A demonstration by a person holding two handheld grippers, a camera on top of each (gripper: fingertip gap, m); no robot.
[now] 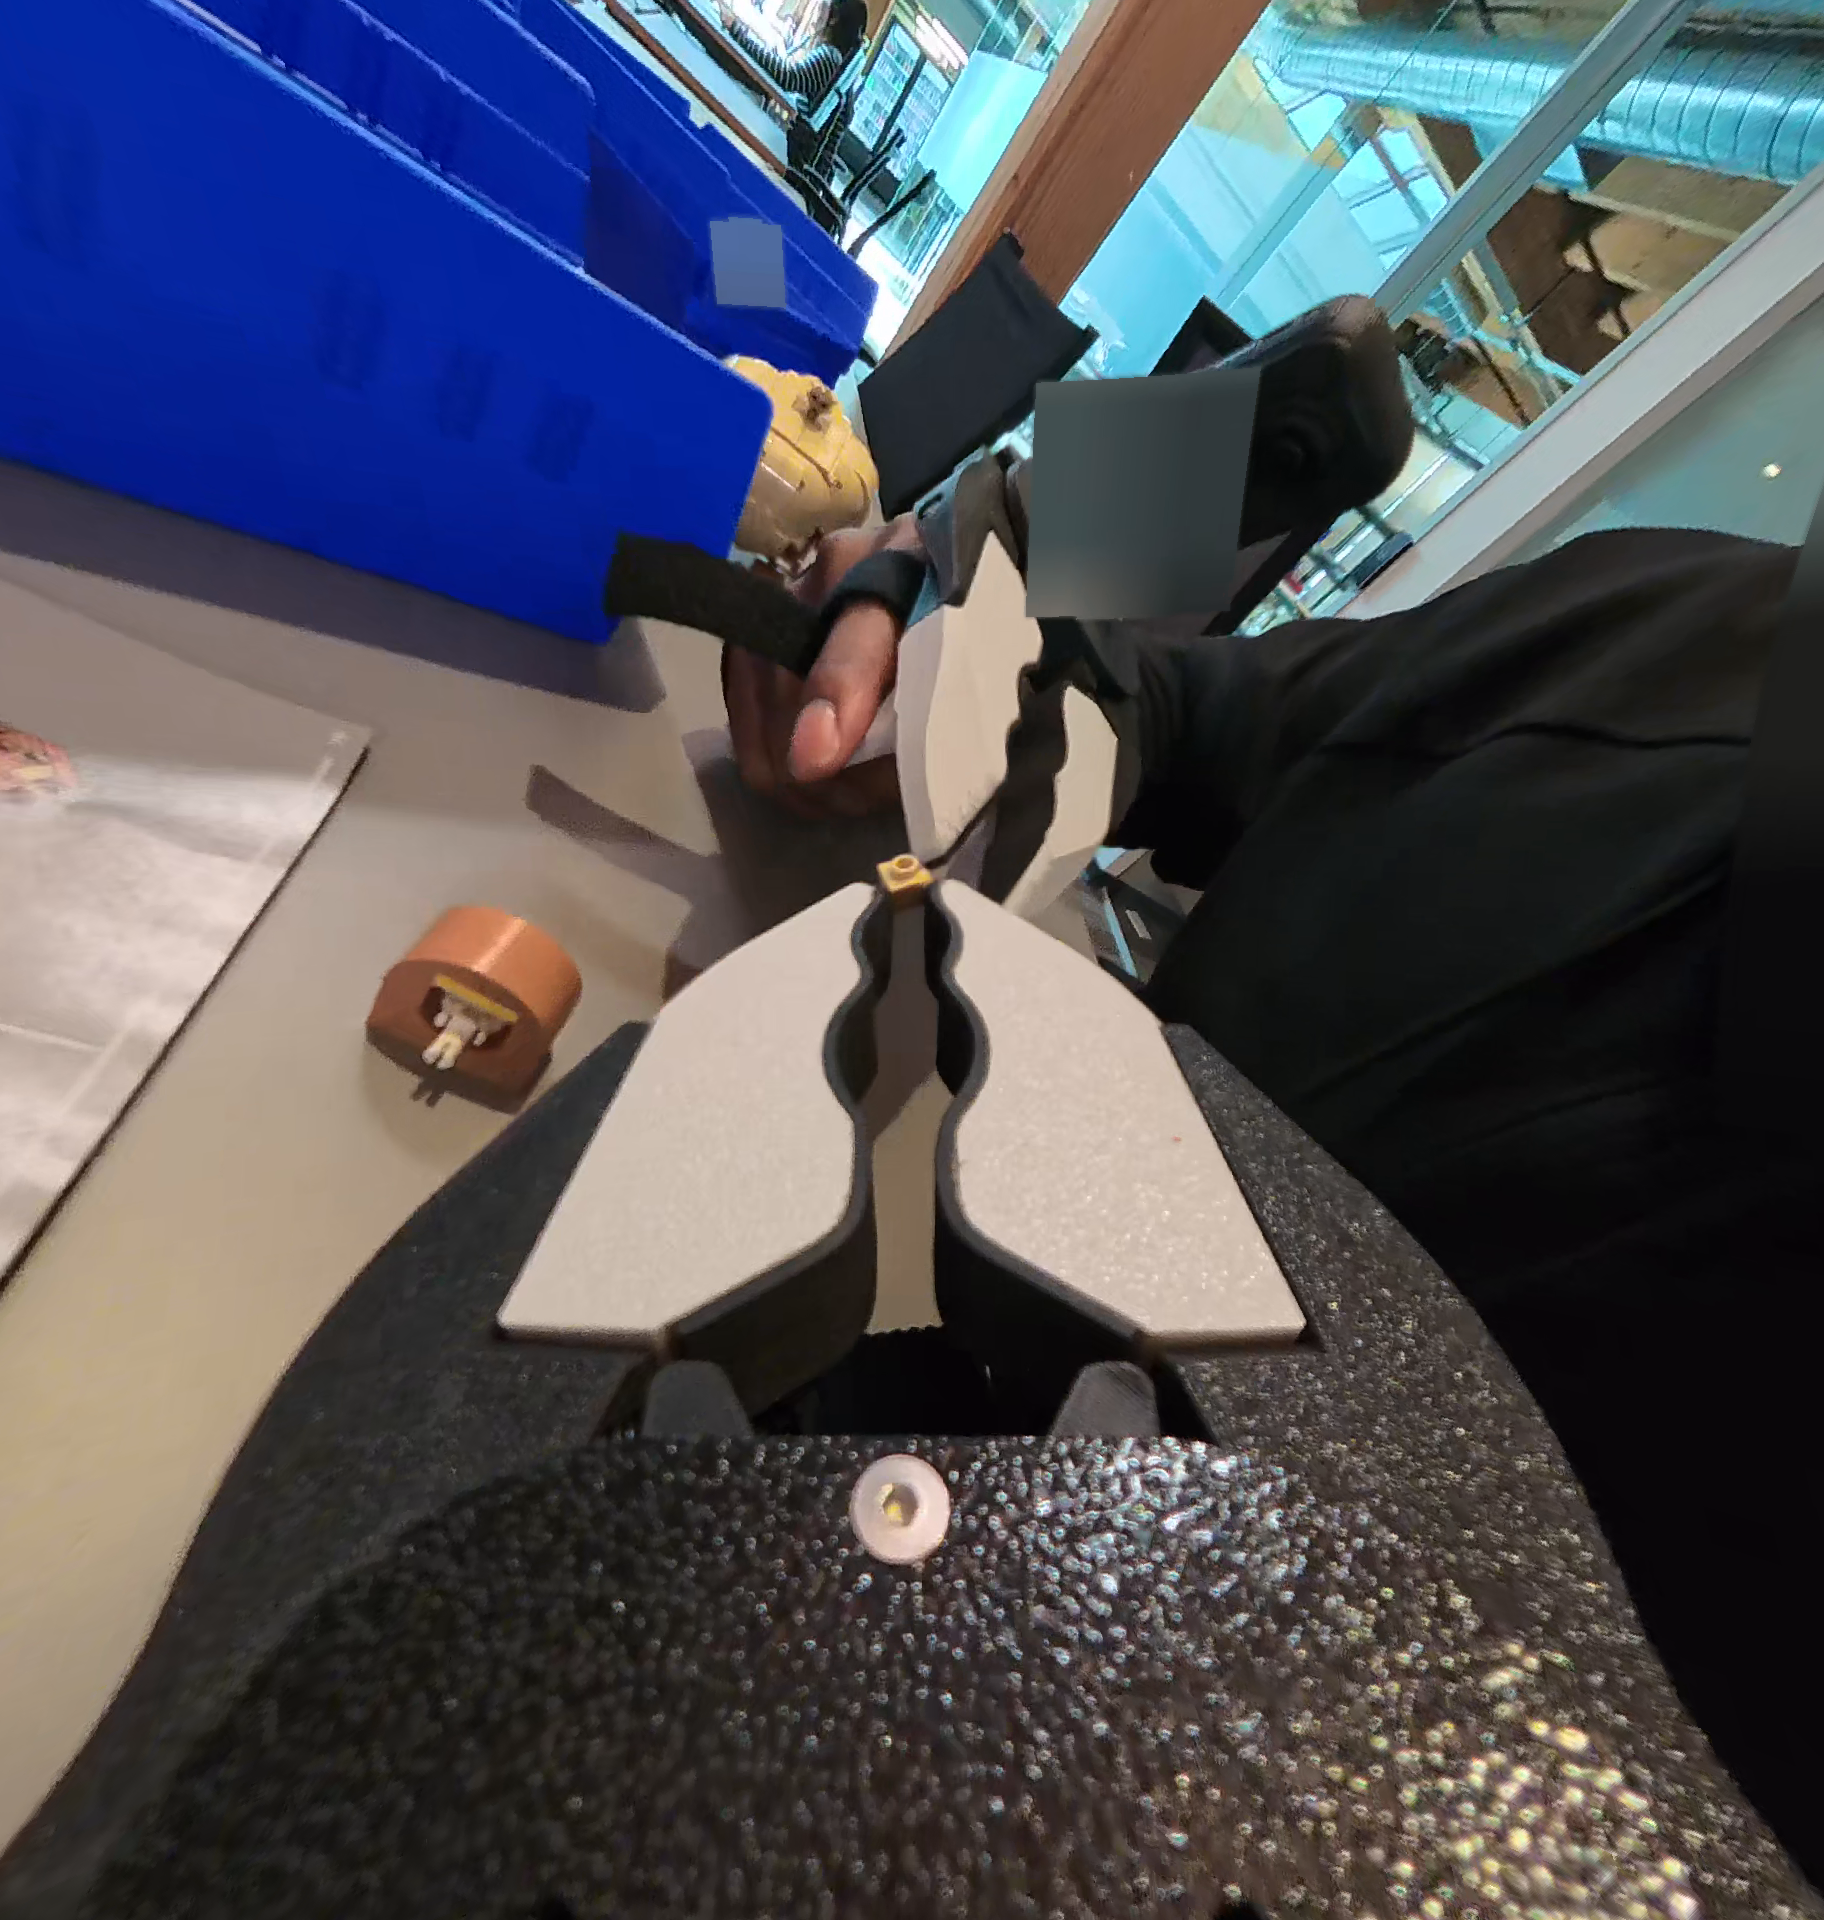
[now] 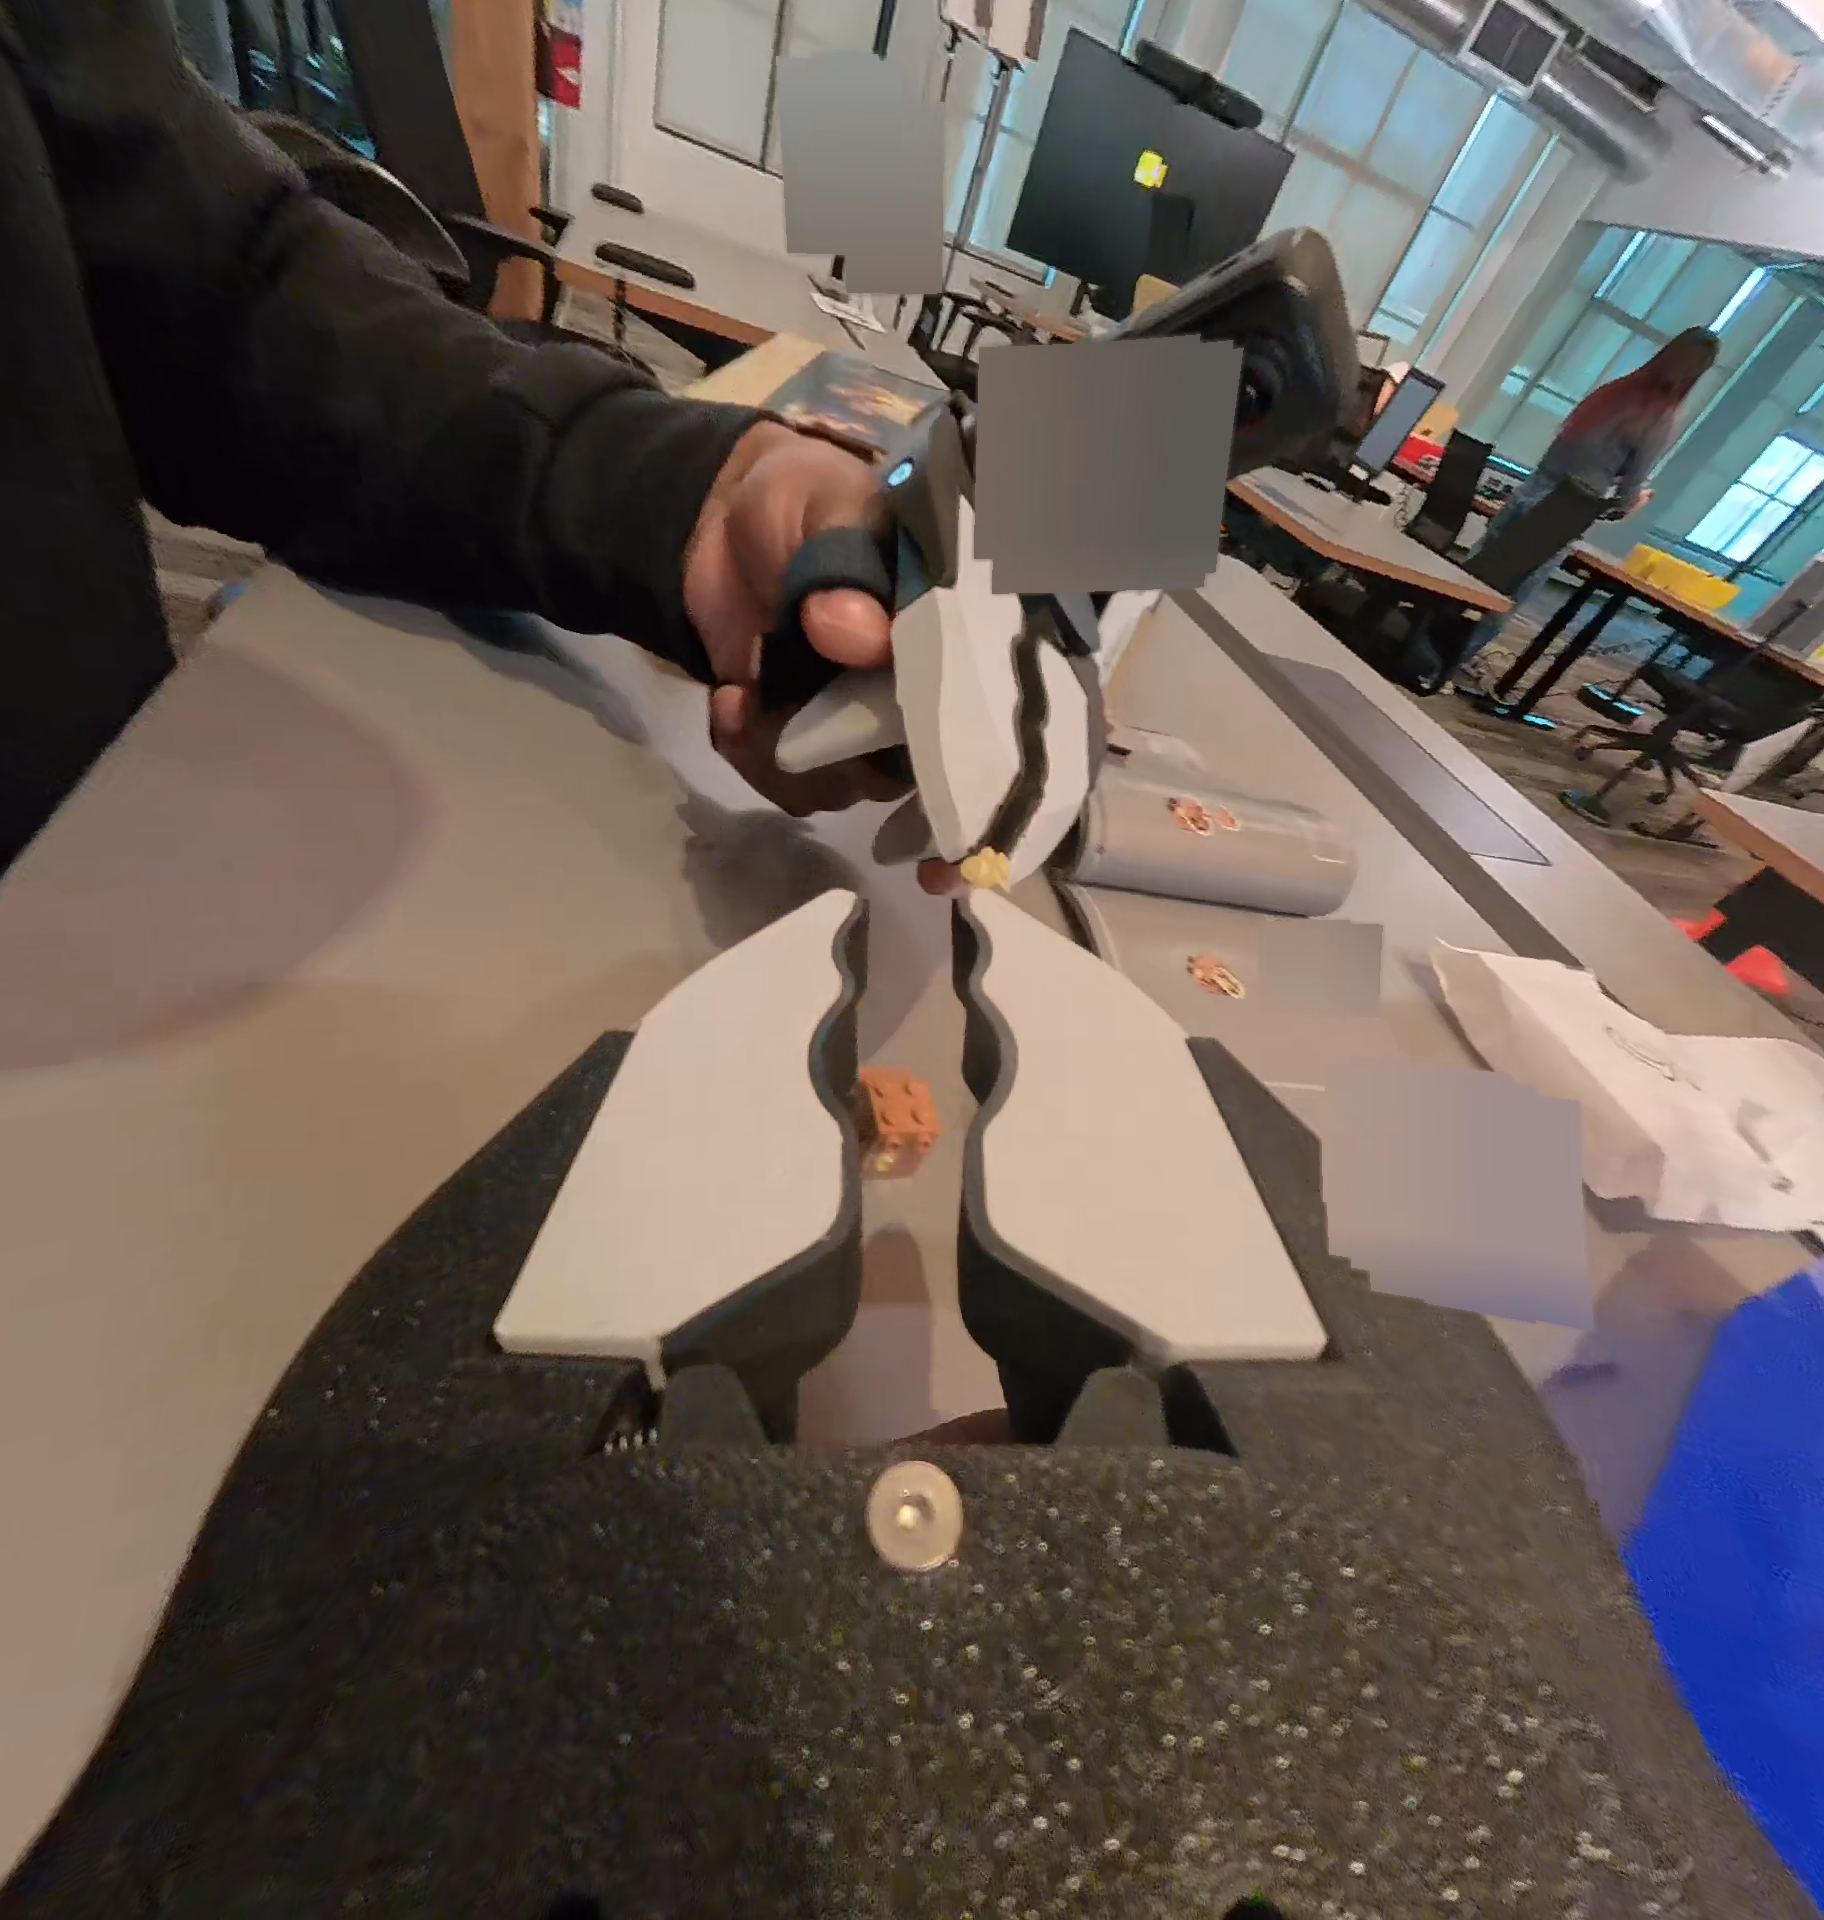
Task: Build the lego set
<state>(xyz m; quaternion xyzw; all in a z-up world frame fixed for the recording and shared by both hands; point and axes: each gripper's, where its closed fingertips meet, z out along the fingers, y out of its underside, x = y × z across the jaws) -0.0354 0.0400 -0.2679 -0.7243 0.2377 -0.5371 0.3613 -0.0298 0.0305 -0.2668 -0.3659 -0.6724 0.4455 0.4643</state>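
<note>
Left gripper pinching small tan studded brick; right gripper gaping bare over orange brick; blue plastic bins standing beside.

Grey-fingered tool, black sleeve

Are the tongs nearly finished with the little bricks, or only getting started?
Hard to say. In hand: the left tongs pinch a tiny tan brick. The right tongs are open and empty. Left lying on the table: a brown round piece and an orange brick.
</note>
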